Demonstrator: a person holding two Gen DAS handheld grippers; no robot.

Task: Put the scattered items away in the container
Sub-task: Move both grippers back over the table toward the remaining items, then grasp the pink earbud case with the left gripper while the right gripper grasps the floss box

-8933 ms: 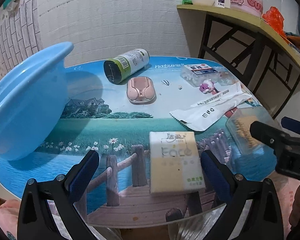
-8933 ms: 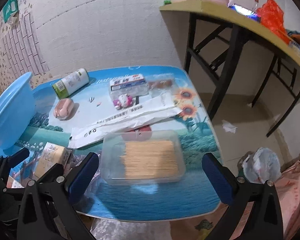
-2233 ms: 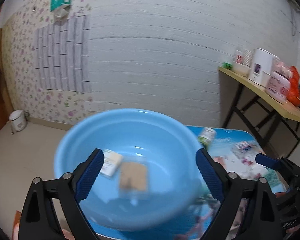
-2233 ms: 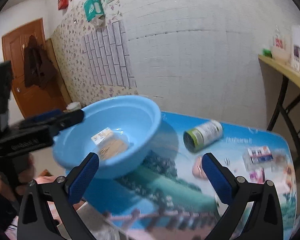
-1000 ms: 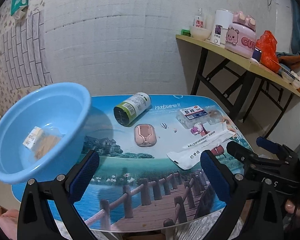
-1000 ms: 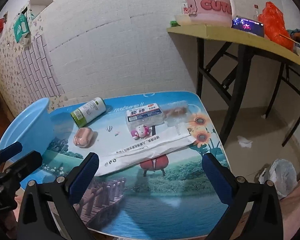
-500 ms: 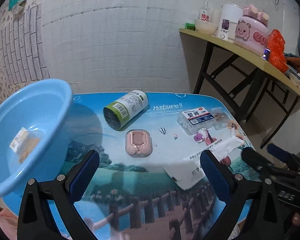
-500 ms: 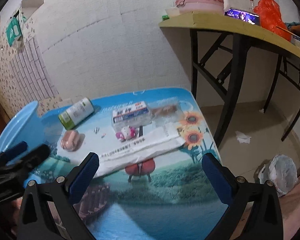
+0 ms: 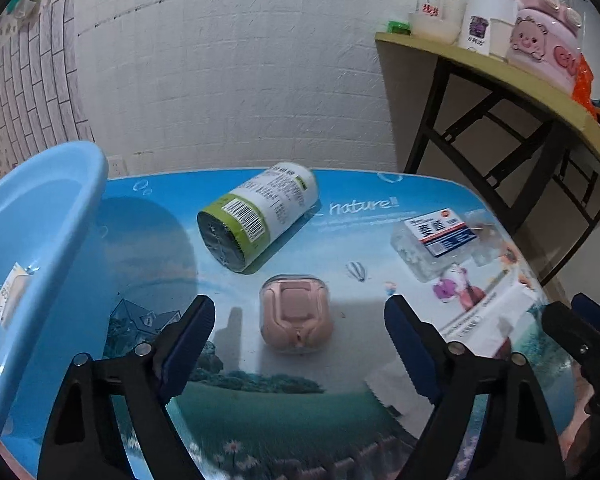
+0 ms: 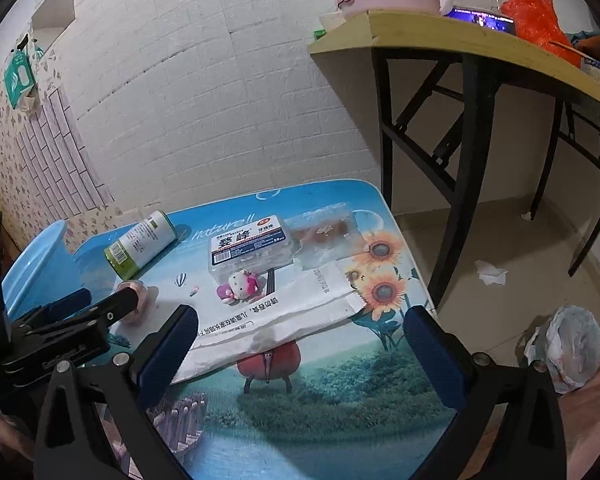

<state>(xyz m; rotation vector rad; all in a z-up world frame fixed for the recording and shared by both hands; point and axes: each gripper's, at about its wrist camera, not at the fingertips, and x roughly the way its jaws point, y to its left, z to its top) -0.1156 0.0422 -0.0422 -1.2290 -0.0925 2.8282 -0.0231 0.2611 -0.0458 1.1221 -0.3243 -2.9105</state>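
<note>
looks like a room in a home. small table (image 10: 340, 412) w/ a bright picture top: sunflowers, bridge, word "nature". walls (image 9: 236, 64) are white brick-look, w/ flower paper (image 10: 16, 168) on the left side. a wood side table (image 10: 460, 44) on black fold legs holds a pink piggy pot (image 9: 544, 50) that says "cute", cups (image 9: 486, 20) & a red bag (image 10: 538, 14). plastic bag (image 10: 572, 344) & a scrap of paper (image 10: 490, 272) lie on the tile floor.

left gripper (image 9: 296, 338) and right gripper (image 10: 300, 344): black frames, silver screws, blue finger pads.
</note>
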